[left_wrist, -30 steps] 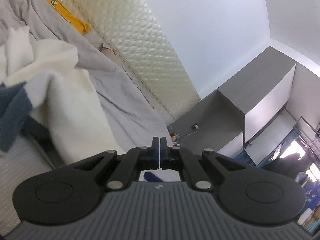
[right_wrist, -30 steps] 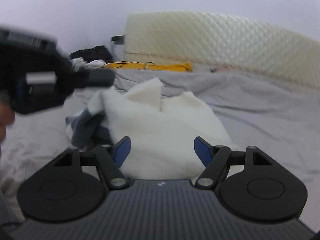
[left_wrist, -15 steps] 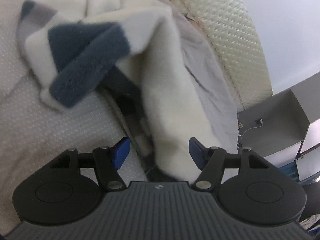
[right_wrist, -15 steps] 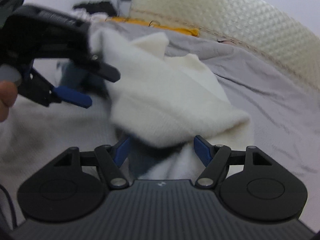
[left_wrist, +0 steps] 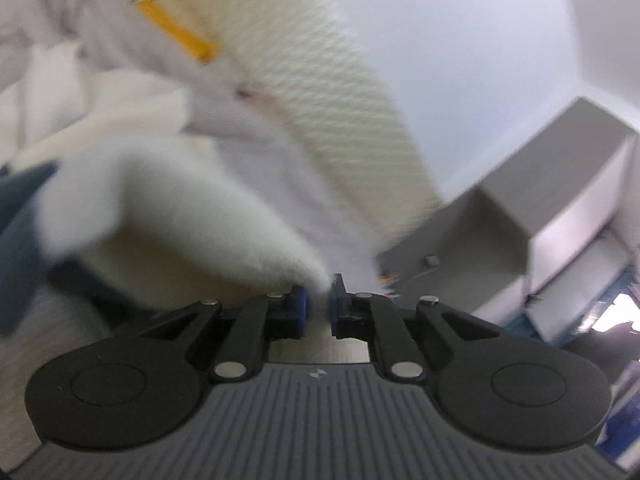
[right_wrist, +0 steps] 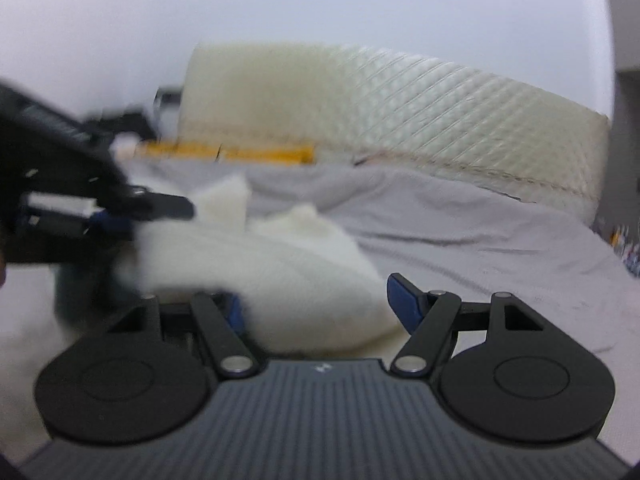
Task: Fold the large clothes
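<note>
The left gripper [left_wrist: 318, 304] has its jaws nearly together, pinching a corner of the fluffy white garment [left_wrist: 172, 208], which has a dark blue part [left_wrist: 20, 216] at its left and lies bunched on the bed [right_wrist: 460, 216] with its grey sheet. The right gripper [right_wrist: 316, 300] holds its jaws wide apart, with the white fleece [right_wrist: 304, 276] sitting between them, though blur hides whether they touch it. Behind the bed stand a cream quilted headboard [right_wrist: 400, 96] and a yellow item [right_wrist: 240, 154].

Left gripper [left_wrist: 318, 300] pinching white fleece garment [left_wrist: 192, 216]
</note>
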Motion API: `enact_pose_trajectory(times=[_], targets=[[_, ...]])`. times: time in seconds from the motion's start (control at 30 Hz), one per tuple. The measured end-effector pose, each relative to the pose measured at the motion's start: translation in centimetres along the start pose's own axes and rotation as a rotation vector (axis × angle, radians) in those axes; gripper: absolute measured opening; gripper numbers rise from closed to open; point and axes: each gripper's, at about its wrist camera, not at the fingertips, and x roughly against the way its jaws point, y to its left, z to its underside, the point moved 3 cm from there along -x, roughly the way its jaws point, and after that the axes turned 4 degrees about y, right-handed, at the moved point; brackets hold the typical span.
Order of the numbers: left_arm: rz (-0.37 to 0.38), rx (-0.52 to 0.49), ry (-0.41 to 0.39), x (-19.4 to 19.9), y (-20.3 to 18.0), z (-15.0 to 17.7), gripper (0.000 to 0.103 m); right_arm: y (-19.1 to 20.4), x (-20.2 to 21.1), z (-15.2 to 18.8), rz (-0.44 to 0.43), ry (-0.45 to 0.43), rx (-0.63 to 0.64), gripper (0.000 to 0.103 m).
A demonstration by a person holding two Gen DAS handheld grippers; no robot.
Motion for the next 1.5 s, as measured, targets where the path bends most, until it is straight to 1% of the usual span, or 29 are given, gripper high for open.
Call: enact_pose_trajectory(times=[0.03, 0.1, 0.2, 0.27, 0.33, 0.37, 0.43, 0.5, 0.57, 0.63, 0.73, 0.83, 0.87, 0.9, 0.93, 0.97, 1.0, 1.03, 1.1, 1.13, 1.2, 1.23, 1.3, 1.33, 1.4, 1.43, 1.47, 1.5], targets=[[0.031, -0.013, -0.008, 1.0, -0.5, 0.0, 0.012, -0.5, 0.6, -0.6, 0.005, -0.022, -0.034, 0.071], [0.062, -0.036, -0.024, 2.0, -1.4, 0.0, 0.012, -1.5, 1.7, -1.6, 0.003, -0.054, -0.097, 0.071], [0.087, -0.062, -0.055, 2.7, -2.8, 0.4, 0.012, -2.9, 2.4, -2.5, -0.034, -0.043, -0.212, 0.071], [0.094, -0.064, -0.069, 3.6, -3.1, 0.4, 0.012, -3.3, 2.7, -2.3, -0.056, -0.01, -0.267, 0.071], [0.094, -0.073, -0.089, 5.0, -3.1, 0.6, 0.012, -3.0, 2.2, -2.1, -0.056, 0.025, -0.263, 0.071], [0.094, -0.071, -0.097, 5.8, -3.3, 1.2, 0.012, -2.8, 2.1, -1.9, -0.05, 0.049, -0.254, 0.072], [0.095, -0.062, -0.107, 6.0, -3.1, 1.1, 0.011, -2.5, 1.7, -1.3, -0.039, 0.111, -0.252, 0.071], [0.085, -0.071, -0.111, 6.6, -3.3, 1.2, 0.011, -2.8, 1.1, -0.8, -0.045, 0.171, -0.285, 0.072], [0.081, -0.072, -0.111, 5.7, -3.3, 0.2, 0.011, -3.2, 1.3, -0.1, -0.049, 0.219, -0.323, 0.073], [0.082, -0.084, -0.109, 6.1, -3.6, 0.4, 0.011, -3.1, 1.5, 0.5, -0.035, 0.262, -0.336, 0.073], [0.087, -0.095, -0.105, 6.1, -4.0, 0.6, 0.011, -3.2, 1.8, 1.0, -0.005, 0.303, -0.386, 0.074], [0.084, -0.095, -0.113, 5.8, -3.8, 0.5, 0.011, -3.0, 2.0, 1.2, 0.035, 0.303, -0.409, 0.074], [0.087, -0.087, -0.112, 5.6, -3.6, 0.4, 0.011, -3.0, 2.3, 1.3, 0.033, 0.296, -0.414, 0.071], [0.087, -0.081, -0.109, 5.5, -3.4, 0.3, 0.011, -2.9, 2.5, 1.2, 0.021, 0.286, -0.42, 0.06], [0.078, -0.077, -0.105, 5.1, -3.0, 0.0, 0.012, -2.9, 2.7, 1.0, 0.009, 0.27, -0.42, 0.053], [0.07, -0.069, -0.107, 5.0, -2.8, 0.0, 0.012, -2.8, 3.1, 0.6, -0.002, 0.237, -0.417, 0.036], [0.072, -0.047, -0.109, 4.8, -2.4, -0.2, 0.012, -2.8, 3.6, 0.1, -0.009, 0.197, -0.396, 0.022], [0.081, -0.034, -0.11, 4.7, -2.0, -0.3, 0.012, -2.5, 4.1, -0.5, -0.033, 0.144, -0.367, 0.016], [0.073, -0.03, -0.119, 4.4, -1.3, -0.7, 0.012, -2.1, 4.5, -1.5, -0.052, 0.1, -0.299, 0.01], [0.06, -0.024, -0.122, 4.1, -1.0, -0.9, 0.012, -2.2, 4.5, -1.9, -0.078, 0.085, -0.285, 0.01], [0.068, -0.001, -0.09, 3.4, -0.3, -1.0, 0.012, -2.7, 4.1, -2.3, -0.124, 0.078, -0.301, 0.009], [0.058, -0.003, -0.076, 3.1, 0.0, -1.0, 0.012, -2.9, 3.9, -2.4, -0.15, 0.083, -0.305, 0.009], [-0.001, -0.035, -0.057, 2.7, 0.1, -0.7, 0.013, -3.1, 3.6, -2.4, -0.171, 0.093, -0.295, 0.009], [-0.034, -0.054, -0.038, 2.6, 0.0, -0.4, 0.015, -3.3, 3.4, -2.4, -0.189, 0.101, -0.292, 0.009], [-0.057, -0.091, -0.015, 2.7, -0.3, 0.1, 0.022, -3.3, 3.0, -2.4, -0.201, 0.119, -0.295, 0.009], [-0.073, -0.122, -0.01, 2.9, -0.6, 0.5, 0.028, -3.3, 2.8, -2.4, -0.21, 0.127, -0.3, 0.009], [-0.088, -0.144, -0.007, 3.1, -0.9, 0.9, 0.037, -3.5, 2.7, -2.4, -0.219, 0.131, -0.313, 0.009], [-0.102, -0.176, 0.001, 3.3, -1.4, 1.3, 0.043, -3.7, 3.1, -2.4, -0.23, 0.132, -0.328, 0.009]])
